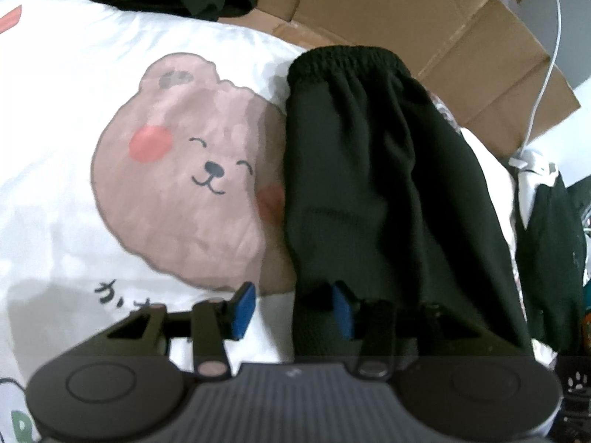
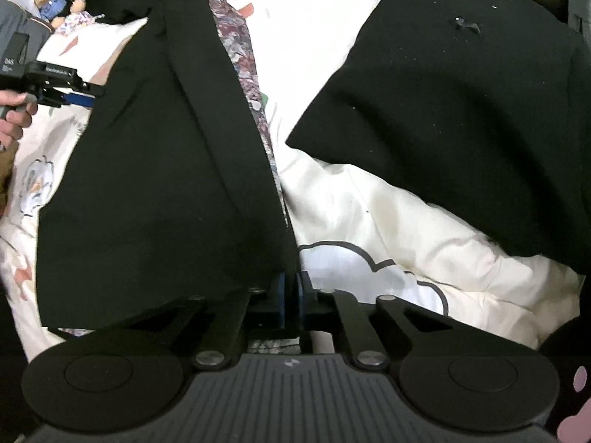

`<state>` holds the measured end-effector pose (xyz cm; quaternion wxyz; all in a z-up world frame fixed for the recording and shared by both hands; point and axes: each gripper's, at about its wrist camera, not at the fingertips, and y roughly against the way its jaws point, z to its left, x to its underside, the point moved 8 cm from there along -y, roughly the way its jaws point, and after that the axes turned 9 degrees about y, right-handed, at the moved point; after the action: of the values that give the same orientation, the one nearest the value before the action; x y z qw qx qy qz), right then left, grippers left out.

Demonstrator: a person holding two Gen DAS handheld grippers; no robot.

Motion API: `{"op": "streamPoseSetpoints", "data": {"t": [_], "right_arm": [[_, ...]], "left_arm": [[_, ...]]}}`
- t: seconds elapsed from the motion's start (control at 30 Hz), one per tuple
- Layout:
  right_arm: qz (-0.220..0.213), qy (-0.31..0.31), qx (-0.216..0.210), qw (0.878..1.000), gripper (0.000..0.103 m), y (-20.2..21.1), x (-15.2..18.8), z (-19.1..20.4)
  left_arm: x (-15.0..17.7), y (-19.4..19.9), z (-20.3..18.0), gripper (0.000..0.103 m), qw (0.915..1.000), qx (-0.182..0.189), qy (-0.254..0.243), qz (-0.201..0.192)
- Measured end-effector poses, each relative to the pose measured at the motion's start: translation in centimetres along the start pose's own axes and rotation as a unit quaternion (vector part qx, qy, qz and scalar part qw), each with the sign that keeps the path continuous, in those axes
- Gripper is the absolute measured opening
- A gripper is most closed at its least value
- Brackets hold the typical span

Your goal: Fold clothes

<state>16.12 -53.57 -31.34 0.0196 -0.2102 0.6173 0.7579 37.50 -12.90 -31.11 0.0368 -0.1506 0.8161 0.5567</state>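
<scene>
We locate the dark green folded trousers with an elastic waistband [image 1: 369, 170] on the white cartoon-print bed cover [image 1: 74, 110]. Their long axis runs from the waistband at the far end back toward both claws at the near edge. The left claw [image 1: 293, 312] stands spread astride the near left edge, one pad over the bed cover, one against the cloth. The right claw [image 2: 291, 295] is pressed together, pinching the near right edge, so we judge it nearer to lifting.
</scene>
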Motion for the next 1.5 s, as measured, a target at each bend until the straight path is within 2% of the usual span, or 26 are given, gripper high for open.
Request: {"op": "streamPoseSetpoints", "data": {"t": [0.2, 0.43, 0.6, 0.73, 0.77, 0.83, 0.87, 0.9, 1.07, 1.1, 1.13, 1.17, 1.23, 1.37, 1.5], "right_arm": [[0.020, -0.008, -0.009, 1.000, 0.003, 0.2, 1.6, 0.5], [0.031, 0.006, 0.007, 0.999, 0.004, 0.3, 2.6, 0.6], [0.017, 0.028, 0.027, 0.999, 0.015, 1.0, 1.8, 0.7], [0.002, 0.019, 0.023, 1.000, 0.019, 1.2, 1.1, 0.4], [0.003, 0.019, 0.023, 1.000, 0.019, 1.1, 1.0, 0.4], [0.003, 0.015, 0.027, 1.000, 0.019, 0.5, 0.8, 0.4], [0.003, 0.014, 0.028, 0.999, 0.019, 0.3, 0.8, 0.4], [0.004, 0.013, 0.029, 0.999, 0.019, 0.1, 0.8, 0.4], [0.037, 0.027, 0.042, 0.998, 0.014, -1.6, 1.6, 0.6], [0.038, 0.028, 0.042, 0.998, 0.014, -1.6, 1.6, 0.6], [0.042, 0.030, 0.043, 0.998, 0.012, -1.8, 1.7, 0.6], [0.044, 0.033, 0.045, 0.997, 0.011, -1.8, 1.9, 0.6], [0.046, 0.039, 0.048, 0.997, 0.010, -1.9, 2.0, 0.7], [0.052, 0.037, 0.049, 0.997, 0.010, -1.6, 1.9, 0.7], [0.049, 0.026, 0.048, 0.997, 0.014, -1.2, 1.6, 0.3]], "left_arm": [[1.1, 1.0, 0.3, 0.048, 1.0000, -0.003, -0.003, 0.003], [2.5, 0.6, 0.7, 0.050, 0.9999, -0.007, -0.001, 0.011], [3.0, 0.1, 0.7, 0.052, 0.9999, -0.004, 0.006, 0.013], [3.5, -1.2, 0.3, 0.050, 0.9990, 0.028, 0.014, 0.032], [3.6, -1.4, 0.3, 0.049, 0.9987, 0.034, 0.014, 0.034], [3.7, -1.7, 0.2, 0.040, 0.9984, 0.041, 0.013, 0.036], [3.8, -1.8, 0.1, 0.022, 0.9981, 0.048, 0.011, 0.037], [3.8, -1.9, 0.0, 0.016, 0.9977, 0.055, 0.011, 0.040], [3.5, -0.8, 0.6, 0.013, 0.9975, 0.052, -0.003, 0.048], [3.4, -0.4, 0.7, 0.010, 0.9975, 0.052, -0.008, 0.047], [3.2, 0.0, 1.0, 0.003, 0.9979, 0.046, -0.011, 0.044], [2.9, 0.3, 1.3, 0.002, 0.9985, 0.035, -0.012, 0.040], [2.6, 0.8, 2.0, 0.002, 0.9990, 0.024, -0.009, 0.036], [3.4, 1.7, 2.2, 0.004, 0.9984, 0.033, -0.017, 0.043], [4.6, 1.9, 2.2, 0.024, 0.9980, 0.022, -0.022, 0.055]]}}
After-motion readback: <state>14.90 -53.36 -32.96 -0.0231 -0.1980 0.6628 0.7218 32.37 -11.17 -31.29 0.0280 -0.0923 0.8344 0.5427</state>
